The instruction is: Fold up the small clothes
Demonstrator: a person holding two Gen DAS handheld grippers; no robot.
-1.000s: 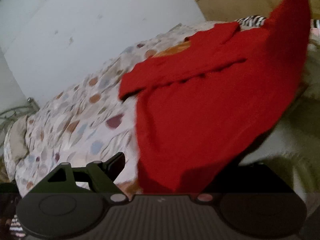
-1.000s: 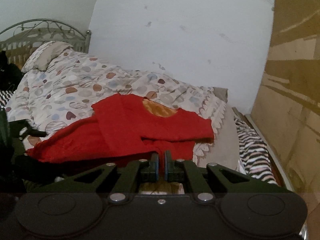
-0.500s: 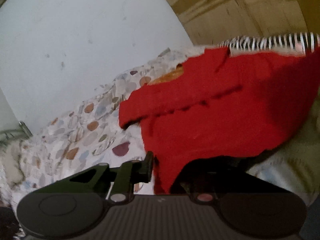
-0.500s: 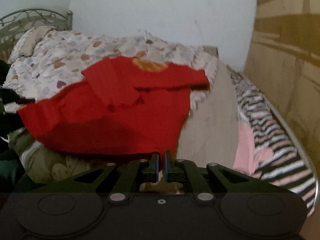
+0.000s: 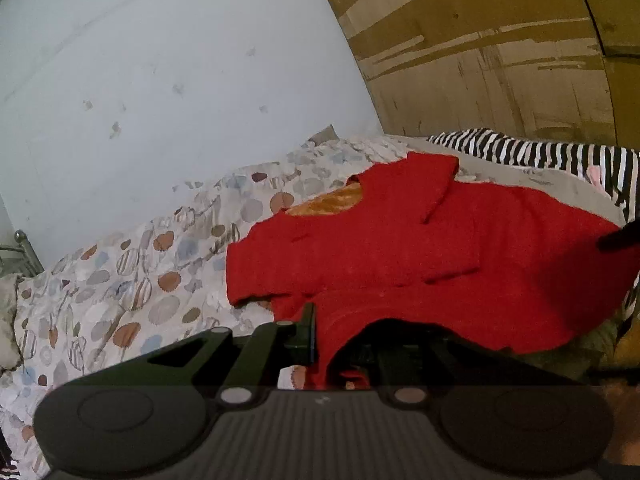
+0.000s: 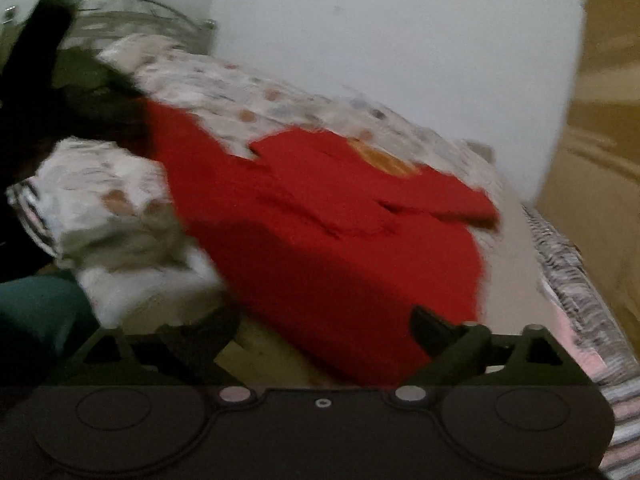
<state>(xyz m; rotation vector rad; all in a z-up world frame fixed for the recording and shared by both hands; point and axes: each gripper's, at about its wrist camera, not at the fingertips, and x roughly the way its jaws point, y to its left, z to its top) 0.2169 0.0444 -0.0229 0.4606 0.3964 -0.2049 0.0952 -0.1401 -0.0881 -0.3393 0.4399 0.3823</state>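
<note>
Both views sit low on a gripper body, looking forward along its fingers and tilted down over a bed. The left wrist view is close to the red garment (image 5: 400, 264), which fills the centre and right of the frame, with the spotted quilt (image 5: 132, 280) at left, a pale wall (image 5: 160, 80) above and wood panelling (image 5: 500, 48) at upper right. The right wrist view, blurred, sees the same garment (image 6: 320, 232) at centre, the quilt (image 6: 248, 96) behind it, the wall (image 6: 380, 40) above, and a metal bed frame (image 6: 132, 4) at upper left.

Red garment (image 5: 460, 264), spotted quilt (image 5: 132, 280), black-and-white striped cloth (image 5: 560, 156).
</note>
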